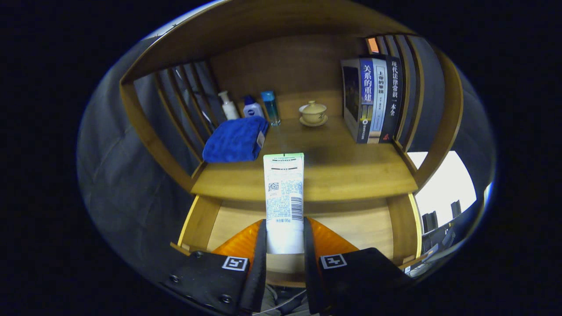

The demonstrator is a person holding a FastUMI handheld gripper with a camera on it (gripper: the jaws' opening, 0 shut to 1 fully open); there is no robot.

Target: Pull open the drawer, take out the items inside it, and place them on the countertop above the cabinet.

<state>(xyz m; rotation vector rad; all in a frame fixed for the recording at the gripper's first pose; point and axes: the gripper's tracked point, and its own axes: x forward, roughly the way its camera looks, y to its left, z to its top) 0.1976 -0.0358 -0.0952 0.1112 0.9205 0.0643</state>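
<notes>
Above the open drawer (303,228), the gripper (284,245) is clamping a white tube (284,197) between both fingers and holding it at the counter (342,171) edge, not yet set down; drawer opening and removal judged done, placing outstanding

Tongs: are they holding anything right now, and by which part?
Yes. The tongs are shut on the white tube, gripping its lower end; the rest sticks out ahead over the open drawer.
</notes>
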